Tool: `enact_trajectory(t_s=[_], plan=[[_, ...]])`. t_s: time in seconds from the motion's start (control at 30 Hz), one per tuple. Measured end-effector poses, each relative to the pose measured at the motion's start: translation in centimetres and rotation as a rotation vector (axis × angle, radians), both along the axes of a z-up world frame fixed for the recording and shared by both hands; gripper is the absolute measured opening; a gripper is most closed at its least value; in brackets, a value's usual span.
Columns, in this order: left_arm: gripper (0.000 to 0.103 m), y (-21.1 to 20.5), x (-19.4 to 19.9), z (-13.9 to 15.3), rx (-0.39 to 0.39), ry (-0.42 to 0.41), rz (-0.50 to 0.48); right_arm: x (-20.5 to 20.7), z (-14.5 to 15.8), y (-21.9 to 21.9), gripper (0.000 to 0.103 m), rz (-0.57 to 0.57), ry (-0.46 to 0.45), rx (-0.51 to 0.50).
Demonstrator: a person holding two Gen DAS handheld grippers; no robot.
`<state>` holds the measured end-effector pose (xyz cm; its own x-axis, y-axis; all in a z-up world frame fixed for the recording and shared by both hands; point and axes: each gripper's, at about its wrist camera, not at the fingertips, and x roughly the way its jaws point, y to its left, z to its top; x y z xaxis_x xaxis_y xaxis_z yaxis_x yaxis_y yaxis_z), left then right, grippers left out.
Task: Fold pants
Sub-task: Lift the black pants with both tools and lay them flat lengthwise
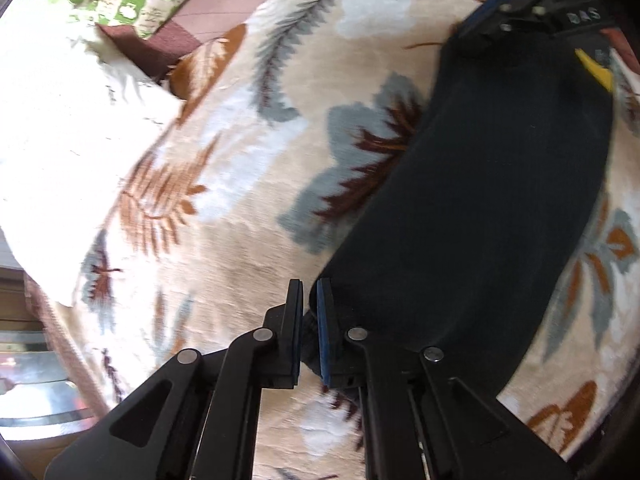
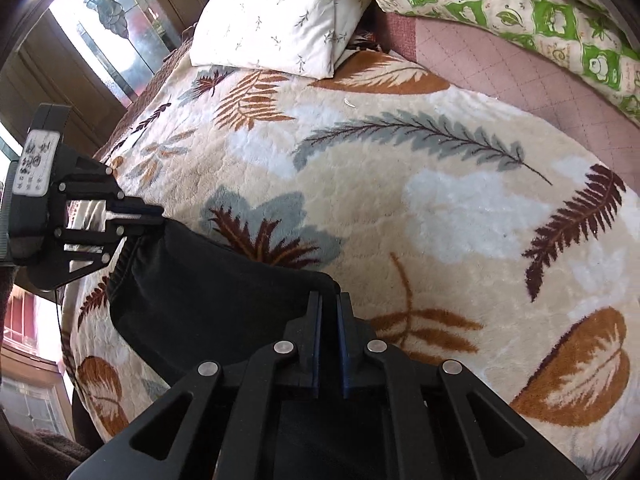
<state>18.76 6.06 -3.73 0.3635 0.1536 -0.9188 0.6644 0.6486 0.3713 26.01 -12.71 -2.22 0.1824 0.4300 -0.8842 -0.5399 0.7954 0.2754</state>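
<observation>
We see that our left gripper (image 1: 309,292) is matte black plastic, with slotted linkage arms pinned by round silver rivets and a blue pad lining one finger (image 1: 323,328). Our right gripper (image 2: 329,312) is built the same, blue-edged pads inside; seen from the left wrist its body carries the white letters "DAS".

Both tongs (image 2: 329,300) (dark) pinching pants (image 2: 208,292)
</observation>
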Motion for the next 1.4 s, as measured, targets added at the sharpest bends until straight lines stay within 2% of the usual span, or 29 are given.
enact_trajectory(t_s=[0.13,0.27,0.33,0.47,0.53,0.67,0.73,0.8,0.87,1.0,1.13,1.27,1.4], plan=[[0.006,-0.4,0.7,-1.7,0.076,0.007,-0.035,0.4,-1.4,0.1,0.006,-0.023,0.010,-0.029],[0.006,-0.2,0.9,-1.8,0.073,0.014,-0.031,0.7,-3.6,0.5,0.007,-0.018,0.048,-0.062],[0.008,0.0,1.0,-1.1,0.049,0.025,-0.014,0.9,-3.8,0.3,0.018,-0.047,0.057,-0.055],[0.008,1.2,0.8,1.5,-0.009,0.007,0.058,0.9,-1.6,-1.7,0.019,-0.125,0.063,-0.002],[0.009,1.6,0.6,2.8,-0.030,-0.021,0.104,0.3,0.3,-3.6,0.027,-0.172,0.058,0.047],[0.010,0.8,-1.2,5.3,-0.127,-0.053,0.194,-2.4,3.5,-7.8,0.041,-0.279,0.033,0.075],[0.018,-1.2,-2.2,5.9,-0.177,-0.070,0.224,-4.7,4.7,-10.5,0.044,-0.329,0.023,0.071],[0.037,-3.0,-2.9,6.2,-0.231,-0.075,0.242,-7.0,5.5,-13.0,0.044,-0.371,0.023,0.056],[0.042,-5.5,-4.2,6.6,-0.308,-0.067,0.248,-10.1,6.1,-16.5,0.044,-0.422,0.025,0.043],[0.044,-12.3,-6.2,5.9,-0.435,0.021,0.253,-15.2,6.6,-23.9,0.047,-0.545,0.015,0.021],[0.045,-19.2,-7.5,4.3,-0.492,0.110,0.245,-18.4,5.5,-30.8,0.050,-0.692,0.059,0.049],[0.045,-24.2,-8.6,2.5,-0.550,0.202,0.276,-19.3,3.7,-35.0,0.050,-0.754,0.090,0.105],[0.045,-26.7,-8.8,1.1,-0.617,0.283,0.354,-17.8,1.8,-35.8,0.050,-0.752,0.114,0.135]])
